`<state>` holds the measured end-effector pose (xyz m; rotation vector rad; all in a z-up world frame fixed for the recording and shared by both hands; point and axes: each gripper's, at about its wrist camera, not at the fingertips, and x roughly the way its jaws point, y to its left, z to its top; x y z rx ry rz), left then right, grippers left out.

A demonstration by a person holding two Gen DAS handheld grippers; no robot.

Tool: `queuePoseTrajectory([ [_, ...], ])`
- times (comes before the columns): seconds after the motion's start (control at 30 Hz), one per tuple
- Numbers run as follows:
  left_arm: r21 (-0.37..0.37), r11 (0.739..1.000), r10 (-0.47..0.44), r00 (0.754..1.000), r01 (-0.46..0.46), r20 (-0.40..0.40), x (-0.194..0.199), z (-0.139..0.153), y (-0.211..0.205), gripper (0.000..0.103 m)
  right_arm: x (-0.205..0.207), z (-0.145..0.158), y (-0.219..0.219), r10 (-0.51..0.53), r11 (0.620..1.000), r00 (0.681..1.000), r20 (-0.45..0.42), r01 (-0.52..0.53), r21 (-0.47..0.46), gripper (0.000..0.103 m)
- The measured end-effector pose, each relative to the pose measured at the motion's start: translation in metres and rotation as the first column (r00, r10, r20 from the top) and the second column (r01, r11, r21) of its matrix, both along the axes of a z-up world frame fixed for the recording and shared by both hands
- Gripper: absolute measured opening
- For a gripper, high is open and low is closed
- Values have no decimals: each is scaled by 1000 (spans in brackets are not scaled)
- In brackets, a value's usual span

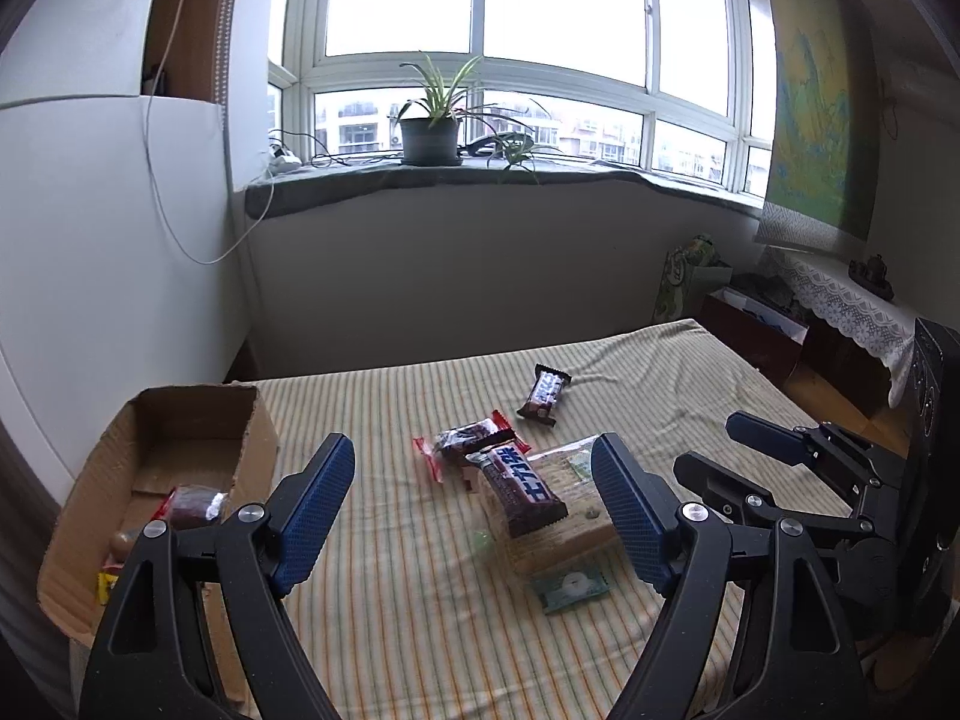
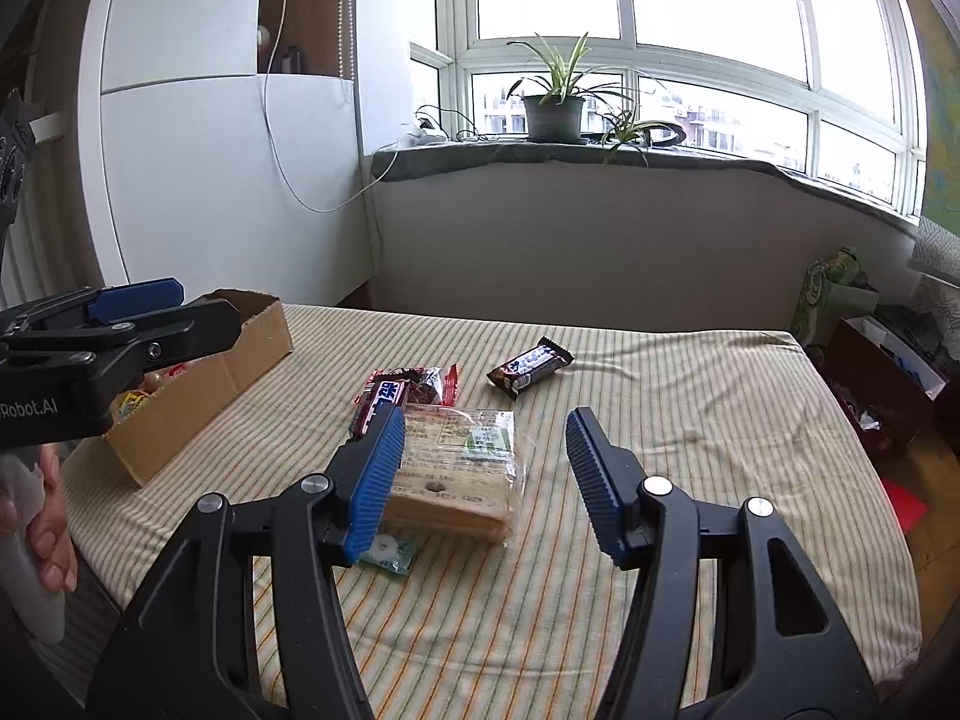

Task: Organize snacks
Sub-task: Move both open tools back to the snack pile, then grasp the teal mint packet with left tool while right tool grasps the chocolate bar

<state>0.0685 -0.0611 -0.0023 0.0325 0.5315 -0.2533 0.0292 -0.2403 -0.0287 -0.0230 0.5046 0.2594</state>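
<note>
Loose snacks lie on a striped cloth [image 1: 384, 612]: a brown bar [image 1: 522, 483] resting on a clear cracker pack [image 1: 573, 525], a red-ended pack [image 1: 468, 441], a dark chocolate bar [image 1: 544, 394] farther back and a small green packet [image 1: 570, 588]. A cardboard box [image 1: 180, 420] at the left holds a few snacks. My left gripper [image 1: 474, 504] hovers open over the pile, holding nothing. In the right wrist view my right gripper [image 2: 483, 426] is open above the cracker pack [image 2: 456, 468], also holding nothing. The left gripper [image 2: 204, 309] shows beside the box [image 2: 198, 396].
A windowsill with a potted plant [image 1: 429, 132] runs along the far wall. A white cabinet [image 1: 108, 240] stands left of the surface. Bags and low furniture [image 2: 870, 372] crowd the floor at the right. A person's hand [image 2: 48, 534] grips the left handle.
</note>
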Motion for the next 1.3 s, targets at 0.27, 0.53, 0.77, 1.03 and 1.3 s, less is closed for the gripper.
queuePoseTrajectory([
  [0.27, 1, 1000, 15, 1000, -15, 5, -6, 2, 7, 81, 3, 3, 17, 30, 999, 1000, 1, -30, -13, 59],
  [0.53, -24, 1000, 12, 995, -14, -97, 6, -39, 13, 81, 39, -7, 34, 76, 997, 994, -79, -77, -14, 63],
  [0.77, -90, 996, -27, 974, 7, -225, 9, -93, -8, 81, 91, -13, 53, 151, 988, 973, -173, -152, 8, 63],
  [1.03, -137, 990, -16, 962, -23, -272, 3, -114, -40, 81, 125, -22, 72, 208, 977, 943, -261, -214, 7, 63],
  [1.3, -135, 990, -3, 963, -35, -269, 9, -116, -45, 81, 125, -31, 68, 276, 960, 897, -346, -275, 53, 63],
])
